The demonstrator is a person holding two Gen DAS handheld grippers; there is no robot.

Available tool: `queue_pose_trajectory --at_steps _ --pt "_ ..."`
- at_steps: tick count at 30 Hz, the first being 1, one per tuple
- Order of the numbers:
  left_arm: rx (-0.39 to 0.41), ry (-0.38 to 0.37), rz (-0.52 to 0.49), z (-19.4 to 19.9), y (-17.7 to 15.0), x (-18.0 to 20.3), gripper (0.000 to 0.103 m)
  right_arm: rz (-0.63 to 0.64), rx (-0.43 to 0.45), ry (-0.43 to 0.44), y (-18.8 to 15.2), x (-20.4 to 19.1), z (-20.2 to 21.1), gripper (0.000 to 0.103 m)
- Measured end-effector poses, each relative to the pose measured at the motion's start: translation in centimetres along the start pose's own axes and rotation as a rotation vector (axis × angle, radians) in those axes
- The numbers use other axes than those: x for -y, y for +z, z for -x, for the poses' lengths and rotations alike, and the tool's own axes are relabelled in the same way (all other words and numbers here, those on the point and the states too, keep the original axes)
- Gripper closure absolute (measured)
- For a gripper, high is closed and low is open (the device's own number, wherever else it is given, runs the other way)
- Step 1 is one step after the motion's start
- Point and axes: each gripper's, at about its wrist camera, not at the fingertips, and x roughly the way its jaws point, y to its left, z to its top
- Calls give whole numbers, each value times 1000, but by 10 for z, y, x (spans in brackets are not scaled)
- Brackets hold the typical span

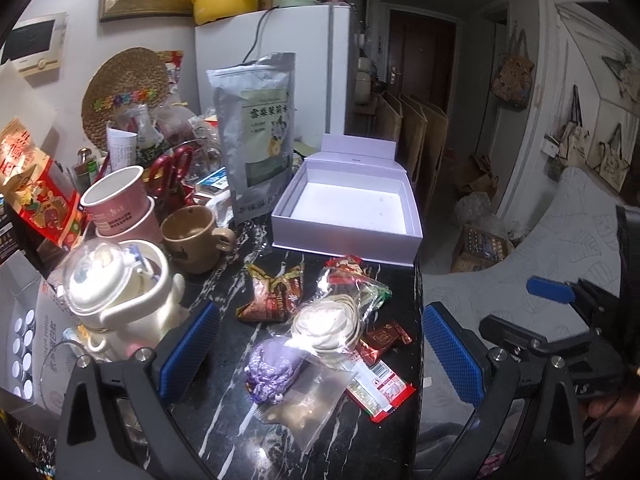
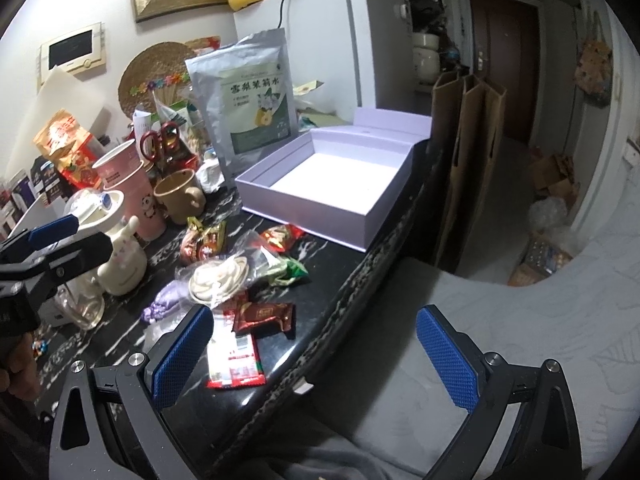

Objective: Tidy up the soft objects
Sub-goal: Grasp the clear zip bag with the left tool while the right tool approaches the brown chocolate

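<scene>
Both views above table point(image 1: 224, 420), boxward

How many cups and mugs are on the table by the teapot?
3: two stacked pink paper cups behind the teapot, and a brown mug right of them. More may hide in the clutter.

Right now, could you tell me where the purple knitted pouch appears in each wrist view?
Left wrist view: the purple knitted pouch lies low centre, between the open fingers.
Right wrist view: it sits left of centre, above the left fingertip.
Shared landmark: the bagged white coil touches it.
</scene>
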Motion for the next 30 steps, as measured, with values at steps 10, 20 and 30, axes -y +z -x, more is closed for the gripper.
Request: queue_pose_trajectory --at_steps 10,20,30 --pt "-84 -67 92 -26 -31 -11 0 26 -57 56 -7 6 -27 0" --pt "-161 -96 196 -51 -60 -25 9 52 -128 110 -14 5 -59 0" --pt "-211 -113 144 -70 -72 -10 22 35 -186 134 -19 15 -85 0"
